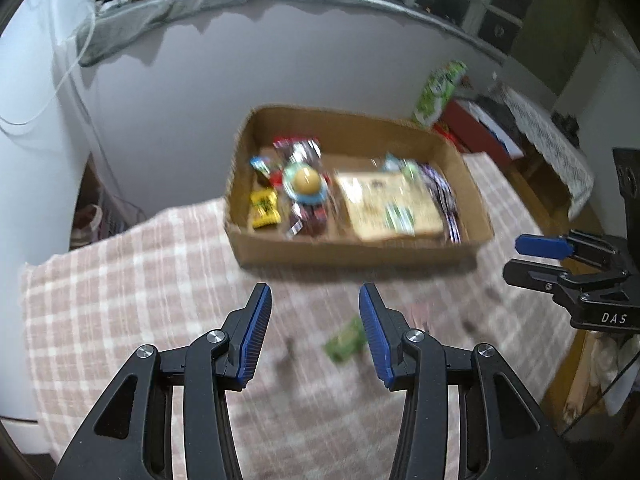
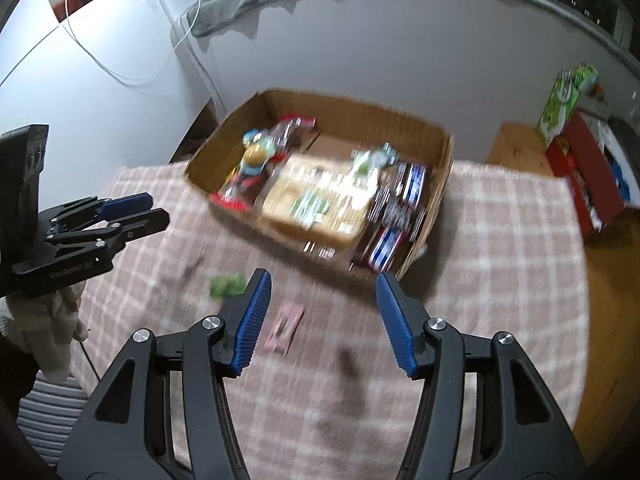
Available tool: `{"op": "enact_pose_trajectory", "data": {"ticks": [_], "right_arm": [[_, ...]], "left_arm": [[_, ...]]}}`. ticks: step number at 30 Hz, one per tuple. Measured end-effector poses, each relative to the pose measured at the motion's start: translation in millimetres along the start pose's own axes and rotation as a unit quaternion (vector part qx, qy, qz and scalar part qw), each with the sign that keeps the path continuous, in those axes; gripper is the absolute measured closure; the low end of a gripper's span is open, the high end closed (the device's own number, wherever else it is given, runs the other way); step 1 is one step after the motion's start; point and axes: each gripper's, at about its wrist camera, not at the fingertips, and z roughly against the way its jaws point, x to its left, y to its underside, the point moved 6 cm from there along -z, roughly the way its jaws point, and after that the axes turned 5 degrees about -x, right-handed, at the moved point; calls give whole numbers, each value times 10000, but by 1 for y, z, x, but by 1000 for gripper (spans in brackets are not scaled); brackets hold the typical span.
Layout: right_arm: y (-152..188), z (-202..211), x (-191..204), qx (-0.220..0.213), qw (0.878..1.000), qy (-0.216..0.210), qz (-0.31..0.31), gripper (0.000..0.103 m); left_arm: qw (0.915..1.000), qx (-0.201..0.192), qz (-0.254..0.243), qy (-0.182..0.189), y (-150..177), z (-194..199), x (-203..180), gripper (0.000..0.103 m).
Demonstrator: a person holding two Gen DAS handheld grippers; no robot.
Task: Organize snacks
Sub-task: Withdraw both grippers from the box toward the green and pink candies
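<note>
Blue-padded jaws of the left gripper (image 1: 312,300) are seen wide apart at 6 o'clock in the left wrist view, with nothing held between them, above a desk covered by a pink checked cloth (image 1: 140,280). Just beyond the right-hand pad, a small green packet (image 1: 346,340) lies on the cloth. At 12 o'clock, a cardboard box (image 1: 352,250) is set on the desk, and blurred snacks are packed inside: a yellow packet (image 1: 263,210) at its near left corner and a large tan packet (image 1: 390,204) towards its right. The right gripper (image 2: 323,294) is likewise shown with its jaws spread and empty. A pink packet (image 2: 283,326) lies on the cloth between its pads, apart from the box. A green carton (image 2: 564,100) stands at 2 o'clock, off the desk.
</note>
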Motion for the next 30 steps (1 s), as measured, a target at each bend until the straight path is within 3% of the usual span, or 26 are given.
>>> {"op": "enact_pose_trajectory", "data": {"ticks": [8, 12, 22, 30], "right_arm": [[34, -28, 10, 401, 9990, -75, -186, 46], [44, -44, 14, 608, 9978, -146, -220, 60], [53, -64, 17, 811, 9959, -199, -349, 60], [49, -80, 23, 905, 9953, -138, -331, 60]], "left_arm": [[9979, 425, -453, 205, 26, -21, -19, 59], [9962, 574, -536, 366, 31, -34, -24, 59], [9894, 846, -1090, 459, 40, -55, -36, 60], [9777, 955, -1836, 347, 45, -68, -47, 62]]}}
